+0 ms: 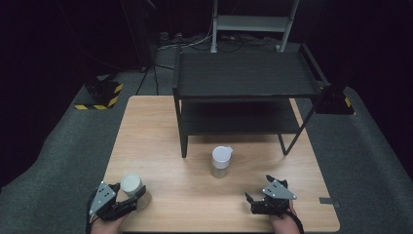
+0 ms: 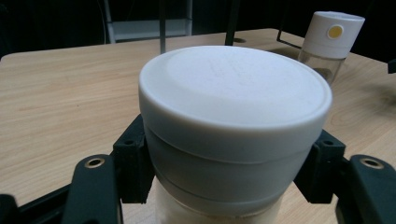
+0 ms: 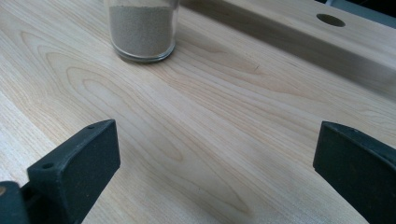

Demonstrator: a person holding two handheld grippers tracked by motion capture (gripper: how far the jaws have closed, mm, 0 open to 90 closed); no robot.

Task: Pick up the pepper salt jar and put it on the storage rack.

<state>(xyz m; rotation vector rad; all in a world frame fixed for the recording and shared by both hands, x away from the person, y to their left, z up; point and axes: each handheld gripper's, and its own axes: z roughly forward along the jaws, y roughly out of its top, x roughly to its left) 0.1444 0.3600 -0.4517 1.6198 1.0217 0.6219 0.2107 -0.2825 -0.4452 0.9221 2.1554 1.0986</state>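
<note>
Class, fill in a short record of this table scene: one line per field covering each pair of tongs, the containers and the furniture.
left tongs: shut on the white-lidded jar, near table corner
right tongs: open, nothing between them, above bare wood
shaker jar: upright mid-table, white cap, sandy powder inside
black rack: two shelves, at the far side
table: light wood

The wooden table (image 1: 160,141) is lit from above while the surroundings are left almost black; a soft shadow is cast beneath the black shelf rack (image 1: 243,92). The white jar lid (image 2: 233,93) is rendered slightly soft, and grain is seen throughout
</note>
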